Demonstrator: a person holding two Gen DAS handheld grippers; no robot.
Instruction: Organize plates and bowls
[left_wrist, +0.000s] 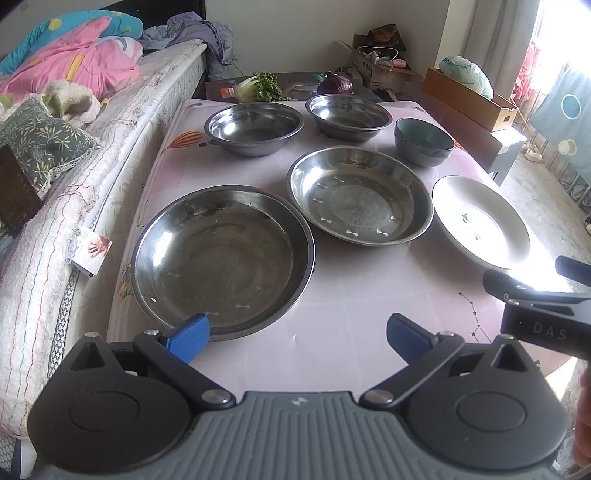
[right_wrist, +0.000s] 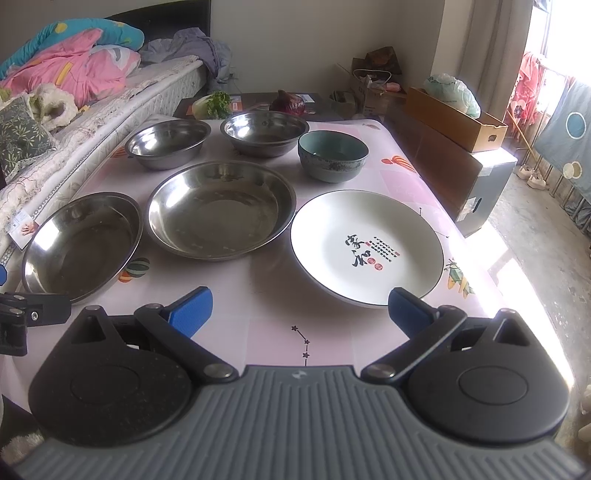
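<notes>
On the pink table (left_wrist: 351, 314) stand a large steel plate (left_wrist: 221, 258) (right_wrist: 81, 243), a second steel plate (left_wrist: 360, 194) (right_wrist: 221, 210), a white plate with calligraphy (left_wrist: 480, 221) (right_wrist: 365, 247), two steel bowls (left_wrist: 255, 127) (left_wrist: 347, 116) (right_wrist: 168, 142) (right_wrist: 264, 131) and a teal ceramic bowl (left_wrist: 423, 140) (right_wrist: 332, 155). My left gripper (left_wrist: 297, 338) is open and empty at the near rim of the large steel plate. My right gripper (right_wrist: 299, 312) is open and empty just before the white plate, and it also shows in the left wrist view (left_wrist: 535, 291).
A bed (left_wrist: 74, 155) with quilts runs along the table's left side. A card (left_wrist: 92, 251) lies at the bed edge. Greens (left_wrist: 258, 86) and a red cabbage (left_wrist: 334, 85) lie behind the table. Cardboard boxes (left_wrist: 469, 98) stand at the right.
</notes>
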